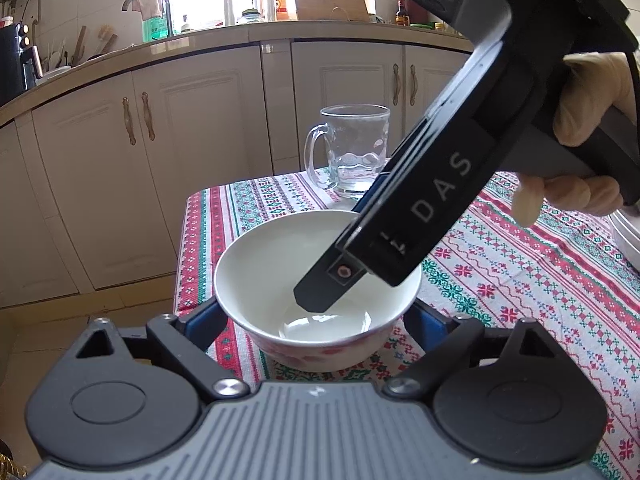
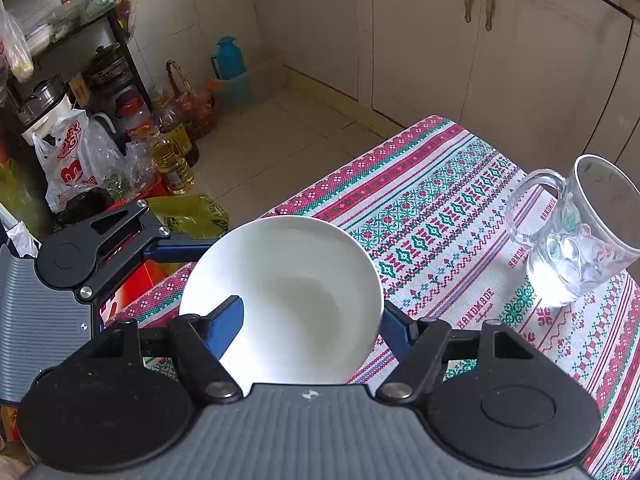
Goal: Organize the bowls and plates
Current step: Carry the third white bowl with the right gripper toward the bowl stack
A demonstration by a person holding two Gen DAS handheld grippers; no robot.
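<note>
One white bowl (image 1: 316, 280) sits near the corner of the patterned tablecloth (image 1: 520, 280), between the spread fingers of the left gripper (image 1: 316, 316), whose pads flank its sides; whether they touch it is unclear. The right gripper (image 2: 312, 320) pinches the bowl's wall, one finger inside and one outside. One glass mug (image 2: 572, 232) stands well apart behind, and stacked plates (image 1: 628, 236) peek in at the edge.

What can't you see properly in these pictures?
- Left wrist view: plates cut off by right edge.
- Left wrist view: mug partly behind the right hand-held gripper.
- Right wrist view: bowl's outside hidden by its rim.
- Both views: whether fingers press the bowl; it hides the contact.
</note>
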